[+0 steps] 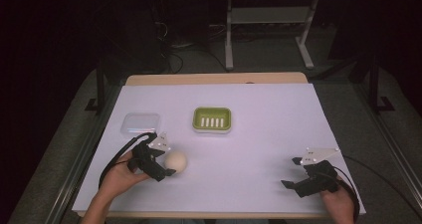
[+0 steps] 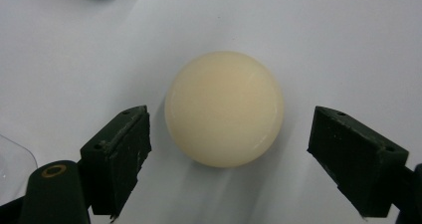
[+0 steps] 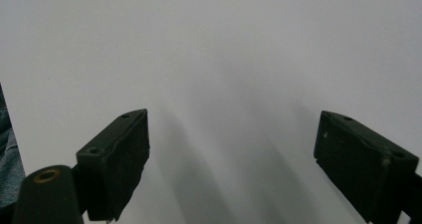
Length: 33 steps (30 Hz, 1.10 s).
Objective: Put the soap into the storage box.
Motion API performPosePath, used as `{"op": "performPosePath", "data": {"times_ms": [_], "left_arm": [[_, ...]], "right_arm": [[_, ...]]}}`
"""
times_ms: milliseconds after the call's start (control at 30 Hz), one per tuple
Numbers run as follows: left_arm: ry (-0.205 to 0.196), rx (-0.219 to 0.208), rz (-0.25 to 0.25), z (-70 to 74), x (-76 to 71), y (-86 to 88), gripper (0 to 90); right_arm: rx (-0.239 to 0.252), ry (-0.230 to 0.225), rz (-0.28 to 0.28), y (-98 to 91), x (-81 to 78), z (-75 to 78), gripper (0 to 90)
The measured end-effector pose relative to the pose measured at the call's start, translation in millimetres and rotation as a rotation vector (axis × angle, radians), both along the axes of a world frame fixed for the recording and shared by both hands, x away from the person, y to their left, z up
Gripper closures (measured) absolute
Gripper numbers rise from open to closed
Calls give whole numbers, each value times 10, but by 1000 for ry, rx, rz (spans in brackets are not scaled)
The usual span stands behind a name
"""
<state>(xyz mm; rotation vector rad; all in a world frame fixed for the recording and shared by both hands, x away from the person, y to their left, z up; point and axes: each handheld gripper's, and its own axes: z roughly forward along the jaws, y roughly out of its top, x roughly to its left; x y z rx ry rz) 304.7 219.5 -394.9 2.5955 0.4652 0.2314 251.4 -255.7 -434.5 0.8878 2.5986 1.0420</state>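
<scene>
A cream ball [image 1: 175, 161] rests on the white sheet [image 1: 259, 134] at the front left. My left gripper [image 1: 166, 160] is open around its near side. In the left gripper view the ball [image 2: 224, 108] lies between and just beyond the two black pads [image 2: 119, 154], with a gap on each side and no contact. My right gripper [image 1: 292, 172] stands open at the front right with nothing between its jaws. In its own view the right gripper [image 3: 231, 134] hangs over bare white sheet [image 3: 224, 45].
A green soap dish [image 1: 212, 119] with a slotted floor sits mid-table behind the ball. A clear plastic box [image 1: 141, 123] lies left of it, close to my left hand; its edge [image 2: 12, 159] shows by the left jaw. The table's front edge is near both hands.
</scene>
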Motion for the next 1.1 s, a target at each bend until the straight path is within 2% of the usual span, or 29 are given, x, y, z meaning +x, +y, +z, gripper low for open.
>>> {"op": "performPosePath", "data": {"times_ms": [633,1100], "left_arm": [[21,31,-10,-44,70,-91,160],[42,60,-35,-72,136,-191,162]], "right_arm": [[-5,7,9,10,0,-2,135],[-3,8,12,25,0,-5,135]]}}
